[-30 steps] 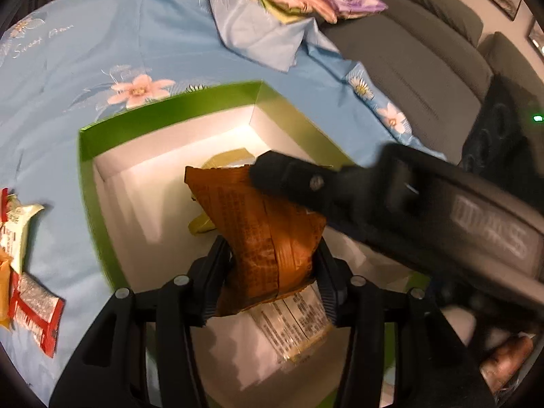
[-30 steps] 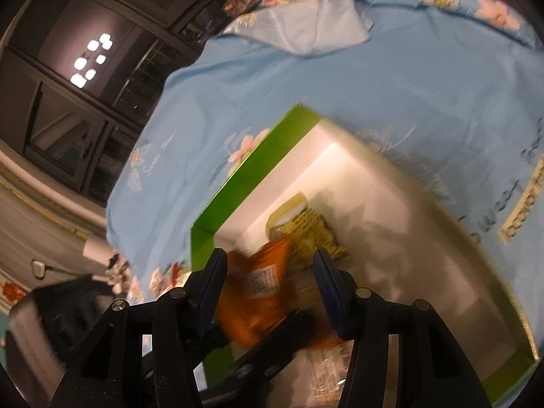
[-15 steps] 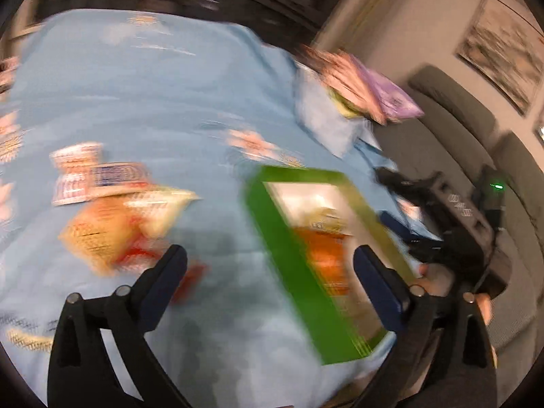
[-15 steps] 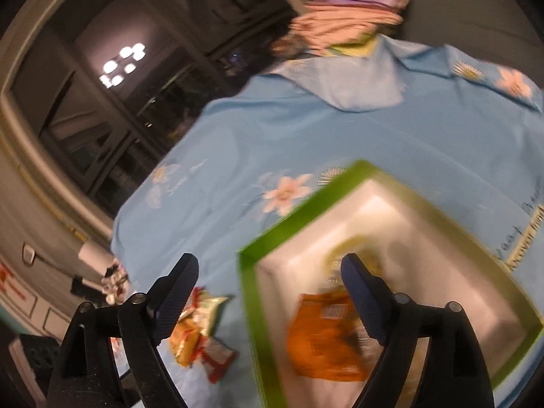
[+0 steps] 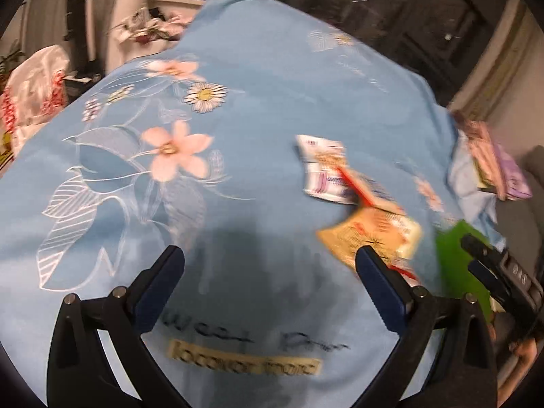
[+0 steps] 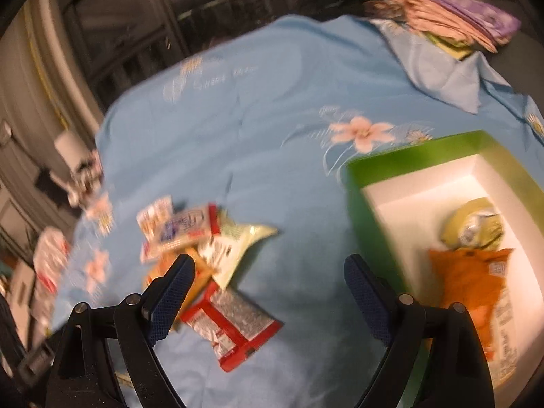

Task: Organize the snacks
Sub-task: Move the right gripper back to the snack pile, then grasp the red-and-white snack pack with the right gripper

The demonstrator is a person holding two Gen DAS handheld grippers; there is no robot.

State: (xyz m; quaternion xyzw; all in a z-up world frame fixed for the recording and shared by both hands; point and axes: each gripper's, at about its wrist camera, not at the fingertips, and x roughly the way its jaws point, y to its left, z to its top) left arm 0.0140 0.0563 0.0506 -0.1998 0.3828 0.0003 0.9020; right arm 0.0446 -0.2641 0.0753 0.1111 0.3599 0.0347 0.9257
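Observation:
A green box (image 6: 374, 190) with a white inside holds an orange snack bag (image 6: 465, 278) and a yellow-green packet (image 6: 476, 227). A heap of loose snack packets (image 6: 204, 238) lies on the blue flowered cloth to its left, with a red and silver packet (image 6: 234, 323) nearest. My right gripper (image 6: 268, 292) is open and empty above the cloth between heap and box. My left gripper (image 5: 268, 272) is open and empty over bare cloth; the heap (image 5: 360, 204) lies to its right, with the box edge (image 5: 455, 248) and the right gripper's tip (image 5: 489, 265) beyond.
A folded blue cloth with a stack of pink and purple packets (image 6: 452, 30) lies at the far right corner. A grey sofa (image 5: 530, 183) is to the right. Dark windows and cluttered furniture (image 5: 142, 27) lie beyond the table's far edge.
My left gripper let go of the orange bag, which now lies in the box, then opened and swung left over the cloth. My right gripper opened and swung left toward the heap.

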